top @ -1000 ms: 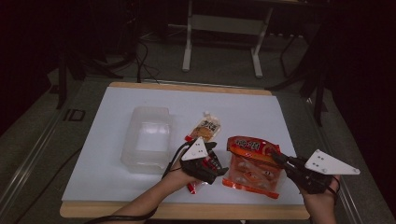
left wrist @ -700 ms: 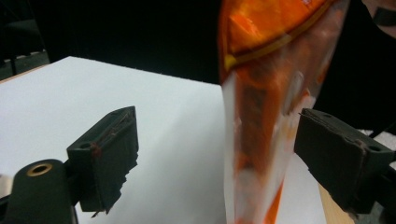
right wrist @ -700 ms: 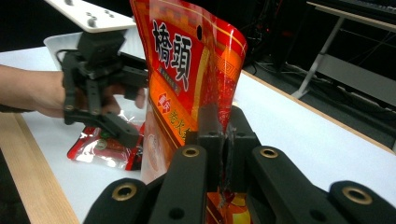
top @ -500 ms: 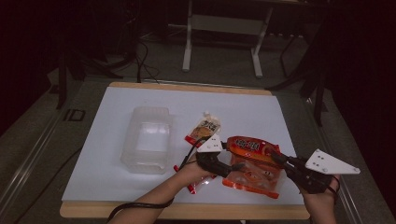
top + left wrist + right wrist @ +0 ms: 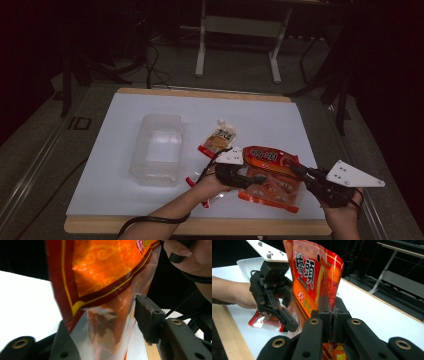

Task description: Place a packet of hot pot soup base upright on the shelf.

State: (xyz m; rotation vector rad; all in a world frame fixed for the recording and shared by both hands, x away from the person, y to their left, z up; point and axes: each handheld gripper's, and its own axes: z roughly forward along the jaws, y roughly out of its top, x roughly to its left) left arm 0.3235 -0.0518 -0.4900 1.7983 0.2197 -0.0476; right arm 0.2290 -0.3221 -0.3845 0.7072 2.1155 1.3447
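Observation:
A large red-orange snack bag (image 5: 271, 159) is held up off the white table between both grippers. My right gripper (image 5: 296, 170) is shut on the bag's right edge; in the right gripper view its jaws (image 5: 330, 308) pinch the bag (image 5: 314, 272) near the bottom. My left gripper (image 5: 261, 178) reaches in from the left and stands open. In the left gripper view the bag (image 5: 100, 270) hangs between my left gripper's (image 5: 105, 327) spread jaws, its clear edge near the right pad (image 5: 147, 315). The right gripper view also shows the left gripper (image 5: 289, 311) open beside the bag.
A clear plastic tub (image 5: 157, 150) stands left of centre on the white table (image 5: 260, 115). A small orange sachet (image 5: 218, 139) lies just behind the left hand. A small red packet (image 5: 199, 192) lies under the left wrist, near the wooden front edge (image 5: 200, 227).
My left gripper has moved right, from beside the small red packet to the big bag, and its jaws now straddle the bag. The right gripper keeps its hold.

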